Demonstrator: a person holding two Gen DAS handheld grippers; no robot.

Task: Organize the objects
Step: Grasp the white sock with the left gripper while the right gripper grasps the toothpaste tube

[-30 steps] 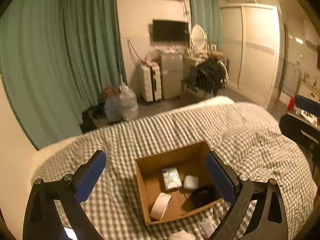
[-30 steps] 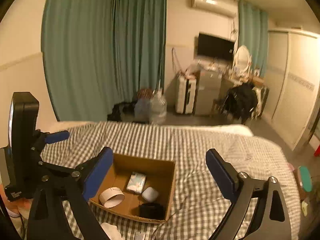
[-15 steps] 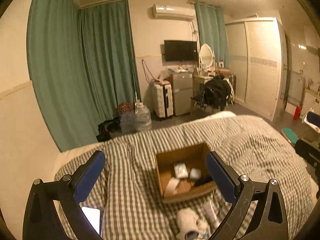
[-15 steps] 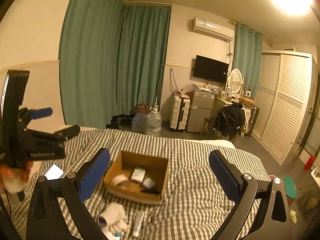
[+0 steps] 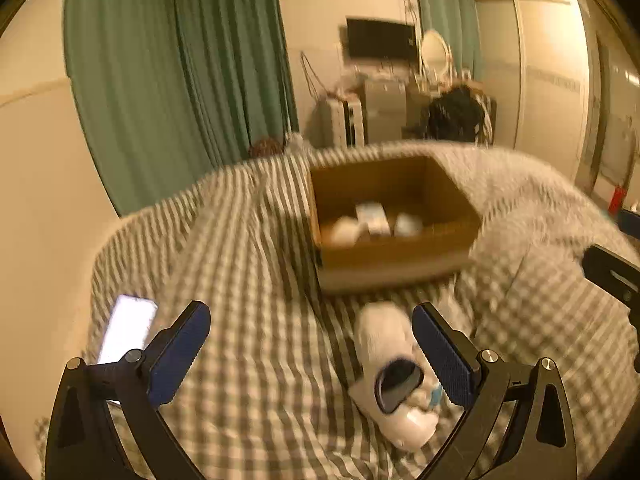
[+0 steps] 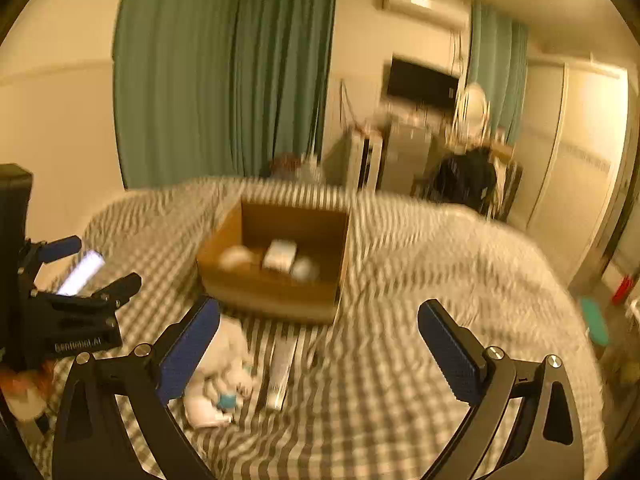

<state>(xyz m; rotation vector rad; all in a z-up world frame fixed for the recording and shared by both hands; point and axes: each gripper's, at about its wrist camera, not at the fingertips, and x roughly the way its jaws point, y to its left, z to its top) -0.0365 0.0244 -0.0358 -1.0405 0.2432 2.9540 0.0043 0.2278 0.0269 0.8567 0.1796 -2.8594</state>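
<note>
Left wrist view: the left claw (image 5: 310,346) hangs released over the checked bed cover (image 5: 248,280), its two blue pads wide apart with nothing between them. One cardboard box (image 5: 394,256) sits open-topped on the bed ahead, and three pale items show blurred inside it: a roll at the left, a flat packet in the middle, a rounded white case at the right. Just short of the box, beside the claw's right pad, lies one white bundle (image 5: 390,364) with a dark oval piece on its near end. One lit phone (image 5: 128,328) lies face up near the bed's left edge, partly behind the left pad. Between the phone and the bundle the cover is bare stripes. A black part of the other tool juts in at the right rim.

Right wrist view: the right claw (image 6: 318,350) is likewise released, holding nothing. The same single box (image 6: 276,292) stands past the pads with the three pale items inside. In front of it lie one white bundle (image 6: 218,376), touching the left pad's edge, and just beside it one slim tube (image 6: 282,368) pointing toward the box. The left claw (image 6: 86,276) shows at the far left, with the phone (image 6: 80,274) glowing behind it. The right half of the bed is open cover out to its rounded edge.
</note>
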